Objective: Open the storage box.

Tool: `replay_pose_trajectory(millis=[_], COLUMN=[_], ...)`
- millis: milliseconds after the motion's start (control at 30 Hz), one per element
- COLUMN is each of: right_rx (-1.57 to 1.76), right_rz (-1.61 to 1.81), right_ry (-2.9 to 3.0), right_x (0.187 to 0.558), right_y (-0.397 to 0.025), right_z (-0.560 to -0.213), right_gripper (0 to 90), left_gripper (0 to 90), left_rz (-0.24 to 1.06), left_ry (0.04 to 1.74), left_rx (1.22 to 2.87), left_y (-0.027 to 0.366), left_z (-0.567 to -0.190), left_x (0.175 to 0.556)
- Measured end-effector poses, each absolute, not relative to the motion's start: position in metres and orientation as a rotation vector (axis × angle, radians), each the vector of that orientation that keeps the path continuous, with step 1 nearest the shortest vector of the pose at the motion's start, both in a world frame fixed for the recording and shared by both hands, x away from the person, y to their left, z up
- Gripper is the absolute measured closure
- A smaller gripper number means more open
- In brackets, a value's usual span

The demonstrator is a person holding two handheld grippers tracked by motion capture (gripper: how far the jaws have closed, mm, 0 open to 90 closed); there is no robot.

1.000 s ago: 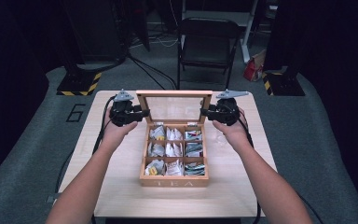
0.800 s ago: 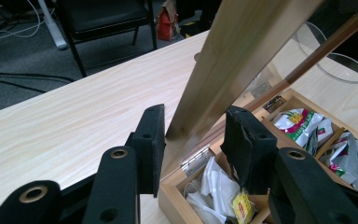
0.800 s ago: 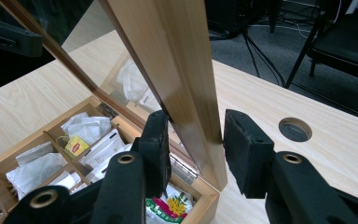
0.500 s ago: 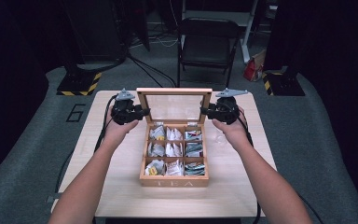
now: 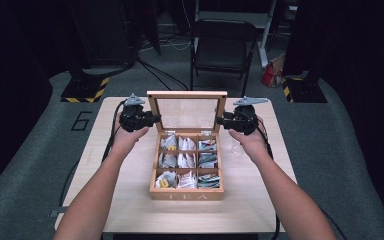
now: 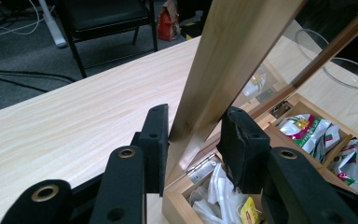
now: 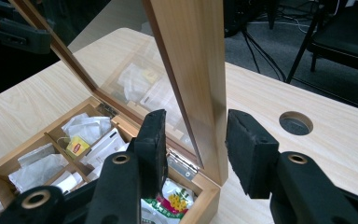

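Nearest, two forearms reaching in over the pale wooden desk [image 5: 130, 200]. Centred on it, one wooden tea box [image 5: 186, 192], lettered TEA on its front, nine compartments in three rows of three, each holding tea bags [image 5: 186, 160]. Behind, one glass-paned lid [image 5: 187, 113] standing upright on its hinges. Left gripper [image 6: 193, 140] at the lid's left edge, right gripper [image 7: 195, 140] at its right edge, fingers apart astride the frame, not clamped. Farther off, one black chair [image 5: 223, 50] on grey carpet.
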State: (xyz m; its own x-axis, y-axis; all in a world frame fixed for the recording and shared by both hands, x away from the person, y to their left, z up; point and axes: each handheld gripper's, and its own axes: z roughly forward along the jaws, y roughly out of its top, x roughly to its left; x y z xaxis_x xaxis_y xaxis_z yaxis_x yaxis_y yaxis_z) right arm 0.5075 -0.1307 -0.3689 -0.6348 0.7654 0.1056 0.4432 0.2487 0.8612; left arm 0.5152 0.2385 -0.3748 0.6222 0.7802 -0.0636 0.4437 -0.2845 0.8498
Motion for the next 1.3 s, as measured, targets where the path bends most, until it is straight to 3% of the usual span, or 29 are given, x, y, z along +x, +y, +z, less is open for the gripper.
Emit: replay_pose_trajectory(millis=[1300], right_rx=[1.009], right_rz=[1.363], right_ry=[2.276], right_x=[0.475], right_y=[-0.131], right_z=[-0.378], right_gripper=[54.6], left_gripper=[63.6], left_rz=[0.432], left_ry=[1.047], left_rx=[1.925], left_y=[0.234], left_z=[-0.385], left_x=[0.545])
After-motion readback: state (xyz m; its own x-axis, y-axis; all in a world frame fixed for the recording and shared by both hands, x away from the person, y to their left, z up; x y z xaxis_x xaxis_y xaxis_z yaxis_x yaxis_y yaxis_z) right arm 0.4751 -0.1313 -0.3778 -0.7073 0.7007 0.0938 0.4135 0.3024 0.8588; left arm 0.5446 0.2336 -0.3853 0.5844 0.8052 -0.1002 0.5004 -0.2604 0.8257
